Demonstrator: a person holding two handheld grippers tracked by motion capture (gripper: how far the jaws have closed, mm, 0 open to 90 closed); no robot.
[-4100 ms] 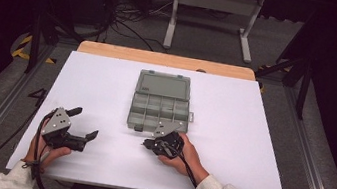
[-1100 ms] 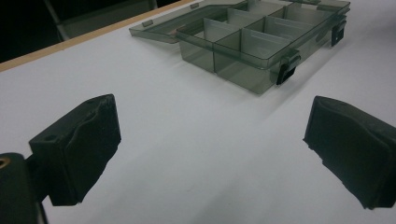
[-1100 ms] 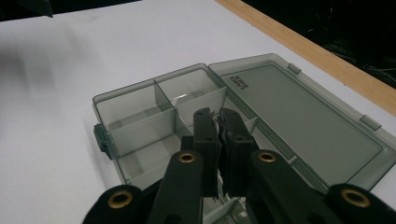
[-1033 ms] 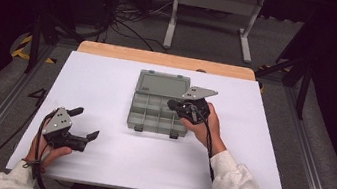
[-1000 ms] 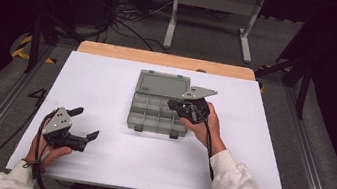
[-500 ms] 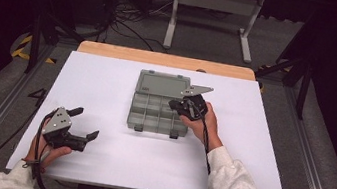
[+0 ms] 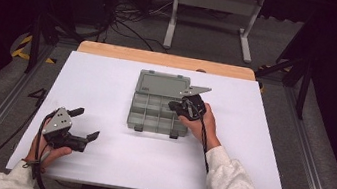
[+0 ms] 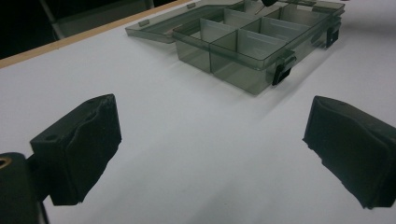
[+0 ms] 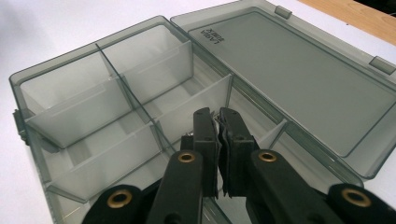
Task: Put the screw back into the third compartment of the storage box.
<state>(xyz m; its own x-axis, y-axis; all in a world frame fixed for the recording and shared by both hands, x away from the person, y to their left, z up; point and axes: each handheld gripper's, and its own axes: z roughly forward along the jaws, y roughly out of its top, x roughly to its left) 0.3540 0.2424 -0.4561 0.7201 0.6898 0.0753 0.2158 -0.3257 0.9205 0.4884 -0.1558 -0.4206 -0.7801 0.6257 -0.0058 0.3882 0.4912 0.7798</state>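
Note:
A grey see-through compartment box (image 7: pixel 153 115) lies open mid-table, its lid (image 7: pixel 163 83) folded flat toward the far side. My right gripper (image 7: pixel 173 106) is shut, its tips dipping into a compartment at the box's right side. In the right gripper view the jaws (image 9: pixel 217 116) meet over a divider, with the lid (image 9: pixel 299 79) beyond; whether anything small is pinched between them I cannot tell. My left gripper (image 7: pixel 86 123) rests at the table's front left, open and holding nothing. Its view looks between its wide-apart pads (image 8: pixel 79 144) toward the box (image 8: pixel 252 44).
The white table top (image 7: pixel 258 153) has a wooden strip (image 7: pixel 161 59) along its far edge. Black latches (image 8: pixel 282 72) stick out of the box's near wall. Beyond the table are cables and a metal stand (image 7: pixel 215 3) on the floor.
Since the oldest frame my right gripper has gone from the table in front of the box to its right side. Over the last second it sank slightly into the box. The left hand stayed still.

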